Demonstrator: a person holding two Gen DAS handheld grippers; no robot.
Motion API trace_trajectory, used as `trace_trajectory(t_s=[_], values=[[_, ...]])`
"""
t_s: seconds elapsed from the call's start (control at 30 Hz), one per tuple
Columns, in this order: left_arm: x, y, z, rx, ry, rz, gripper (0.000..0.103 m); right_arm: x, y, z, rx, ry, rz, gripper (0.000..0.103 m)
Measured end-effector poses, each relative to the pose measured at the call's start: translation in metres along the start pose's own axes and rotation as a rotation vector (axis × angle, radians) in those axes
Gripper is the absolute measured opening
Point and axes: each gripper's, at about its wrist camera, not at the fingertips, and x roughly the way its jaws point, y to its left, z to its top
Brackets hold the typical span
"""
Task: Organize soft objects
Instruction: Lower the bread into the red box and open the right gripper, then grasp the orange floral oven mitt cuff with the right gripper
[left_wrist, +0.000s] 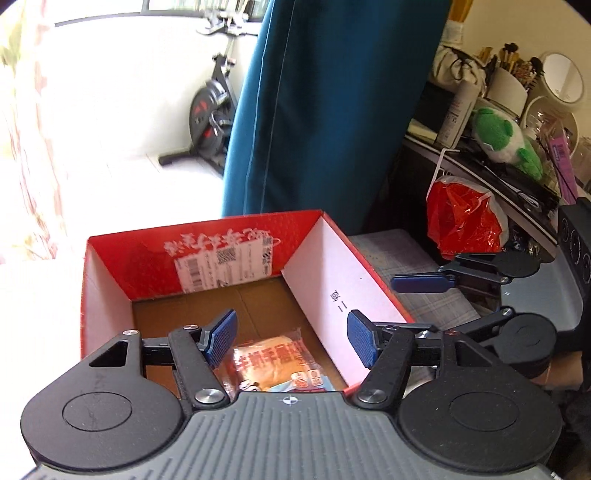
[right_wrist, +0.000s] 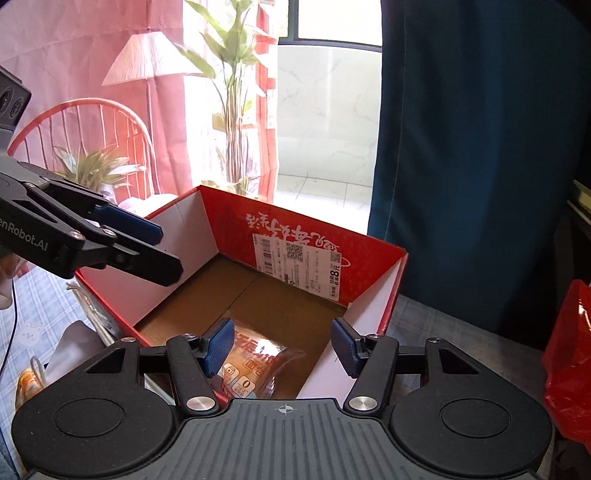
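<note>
An open red cardboard box (left_wrist: 207, 254) (right_wrist: 306, 236) with a brown floor stands on a checked cloth. A wrapped bread packet (left_wrist: 273, 365) (right_wrist: 255, 369) lies on the box floor at the near side. My left gripper (left_wrist: 291, 341) hovers open over the box above the packet, and its blue pads touch nothing. It also shows in the right wrist view as the left gripper (right_wrist: 166, 251) over the box's left wall. My right gripper (right_wrist: 282, 345) is open above the same packet, with nothing between its pads. A green and white plush toy (left_wrist: 498, 140) sits on the shelf at the right.
A dark blue curtain (left_wrist: 332, 110) hangs behind the box. A red plastic bag (left_wrist: 461, 218) (right_wrist: 569, 350) hangs off the cluttered shelf at the right. An orange packet (right_wrist: 29, 380) and a white item (right_wrist: 74, 343) lie on the cloth left of the box.
</note>
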Motion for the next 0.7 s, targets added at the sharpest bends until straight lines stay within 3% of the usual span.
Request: trace_trajectory(t_s=[0.33, 0.7], values=[[-0.072, -0.003, -0.063, 0.032, -0.111, 0.189, 0.068, -0.052, 0.038, -0.032, 0.015, -0.078, 0.002, 0.054], [-0.113, 0.007, -0.144, -0.114, -0.120, 0.248, 0.068, -0.075, 0.098, -0.067, -0.015, -0.093, 0.063, 0.055]])
